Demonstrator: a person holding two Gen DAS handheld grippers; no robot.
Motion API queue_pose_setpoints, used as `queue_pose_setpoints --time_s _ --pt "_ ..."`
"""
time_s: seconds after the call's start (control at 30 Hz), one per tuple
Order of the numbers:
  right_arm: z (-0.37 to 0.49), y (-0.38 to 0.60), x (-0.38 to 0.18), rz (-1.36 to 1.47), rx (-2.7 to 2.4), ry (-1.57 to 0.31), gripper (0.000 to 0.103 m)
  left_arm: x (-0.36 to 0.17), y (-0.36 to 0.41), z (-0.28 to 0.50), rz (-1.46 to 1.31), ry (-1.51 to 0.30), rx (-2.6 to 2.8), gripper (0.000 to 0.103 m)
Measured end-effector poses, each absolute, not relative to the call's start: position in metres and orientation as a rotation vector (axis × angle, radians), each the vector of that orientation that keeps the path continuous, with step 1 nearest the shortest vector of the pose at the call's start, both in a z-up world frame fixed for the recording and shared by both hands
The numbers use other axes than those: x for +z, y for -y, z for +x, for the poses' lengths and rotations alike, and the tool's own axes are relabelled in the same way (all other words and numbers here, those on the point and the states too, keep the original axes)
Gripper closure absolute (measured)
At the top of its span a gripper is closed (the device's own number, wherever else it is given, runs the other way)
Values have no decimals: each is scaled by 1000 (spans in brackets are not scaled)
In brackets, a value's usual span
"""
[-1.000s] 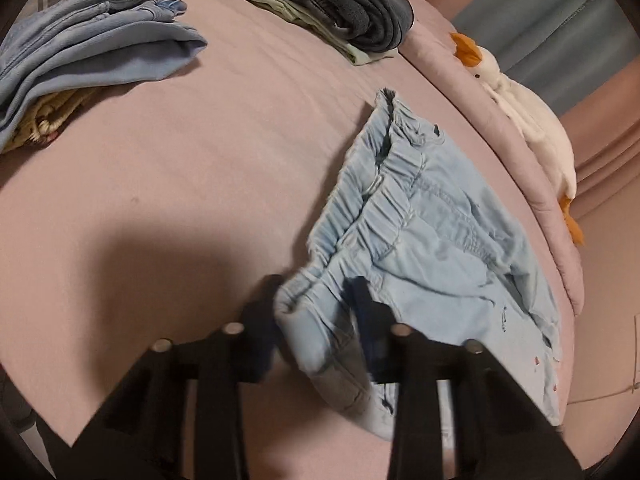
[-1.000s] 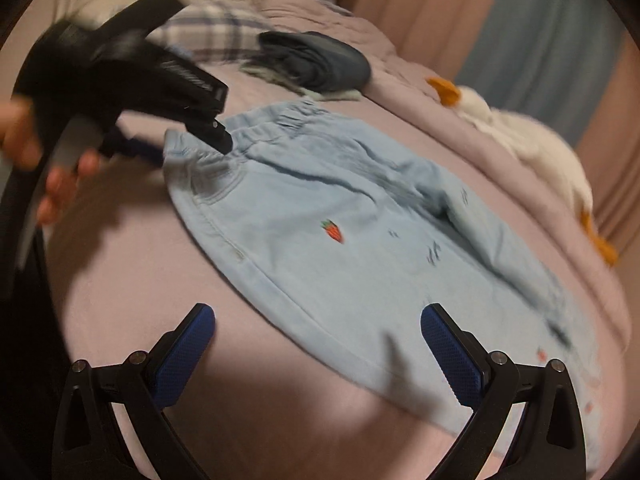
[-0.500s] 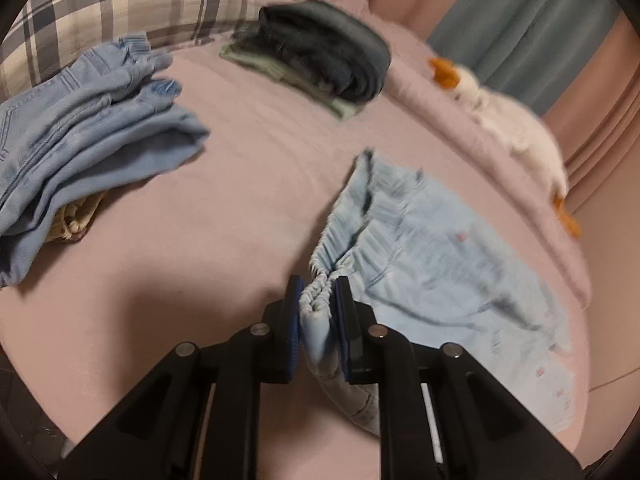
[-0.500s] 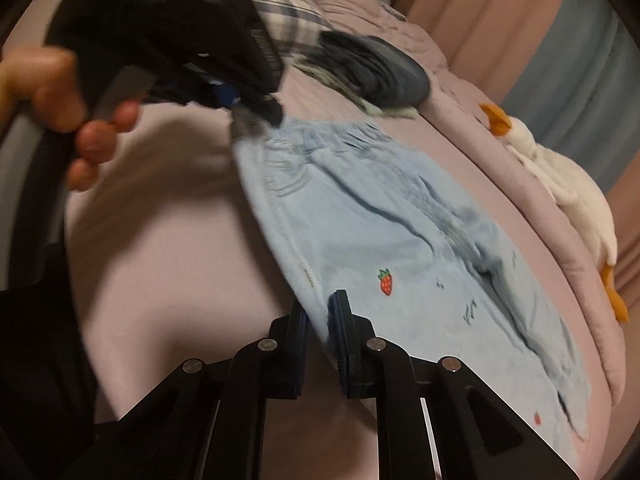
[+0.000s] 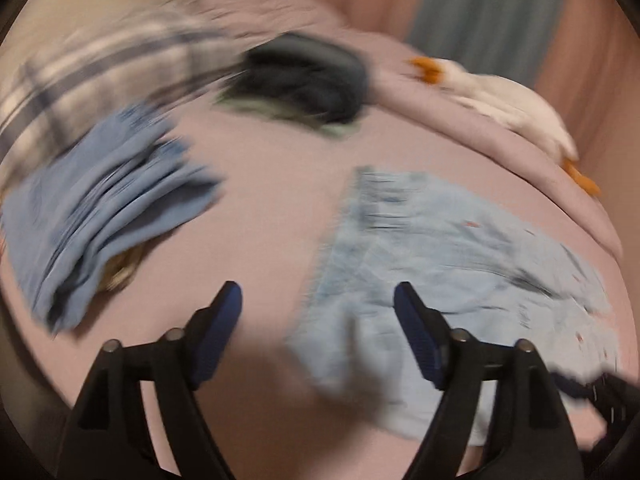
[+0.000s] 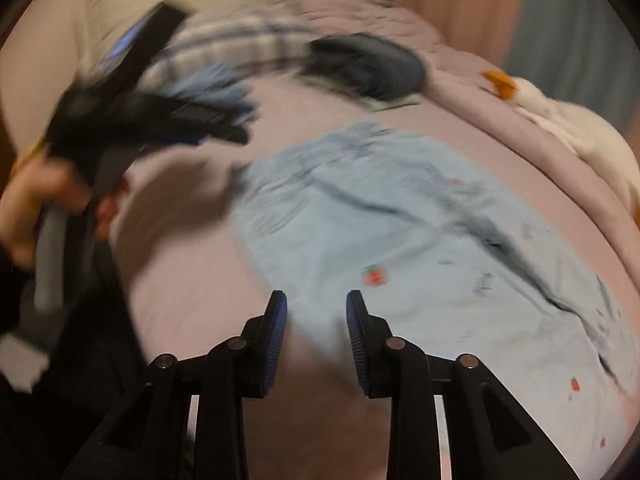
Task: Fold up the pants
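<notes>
Left wrist view, blurred: left gripper (image 5: 318, 304) with jaws spread wide and opening, nothing clamped. The pale blue denim pants with small red motifs (image 5: 452, 264) lie flat on the pink bedsheet (image 5: 260, 216); their waistband corner sits loose between the blue pads, untouched. Stack of folded mid-blue jeans (image 5: 100, 216) lies well apart to the left.

Right wrist view: right gripper (image 6: 316, 316) partly parted and opening; the pants' (image 6: 400, 240) near edge lies between the pads, apparently free. A hand (image 6: 36, 200) carries the other tool at left.

Judgement: garment released flat. For a clean fold, regrip matching corners, lift evenly, keep edges aligned.
</notes>
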State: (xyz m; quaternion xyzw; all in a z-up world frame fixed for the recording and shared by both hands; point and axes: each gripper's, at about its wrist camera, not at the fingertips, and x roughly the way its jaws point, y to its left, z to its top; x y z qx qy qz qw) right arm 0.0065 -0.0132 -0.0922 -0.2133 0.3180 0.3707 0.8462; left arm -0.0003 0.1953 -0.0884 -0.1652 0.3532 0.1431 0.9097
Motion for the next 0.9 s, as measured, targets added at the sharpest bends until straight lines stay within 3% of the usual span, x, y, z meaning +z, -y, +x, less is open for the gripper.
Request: queue_pose_setpoints --time_s 0.07,0.23,0.37,0.53,0.57,0.63,0.9 --pt "22 19 -96 -427 692 -698 67 -92 -170 12 -253 -754 222 14" --pt "34 29 -137 -442 651 -854 66 -143 -127 37 -16 -982 136 11" --pt "8 40 -142 -504 719 -830 62 -146 -121 20 86 -973 -2 8" --pt "35 65 -117 -447 813 -899 59 -124 -151 44 38 -960 -61 8" --pt "47 69 -107 -439 805 -870 56 -120 -155 56 33 -948 -45 8" --pt "76 77 -91 -406 779 -821 37 -111 -167 84 -8 -924 -28 8" --pt "225 78 -73 -404 608 -796 36 -98 -217 195 -17 -930 44 8"
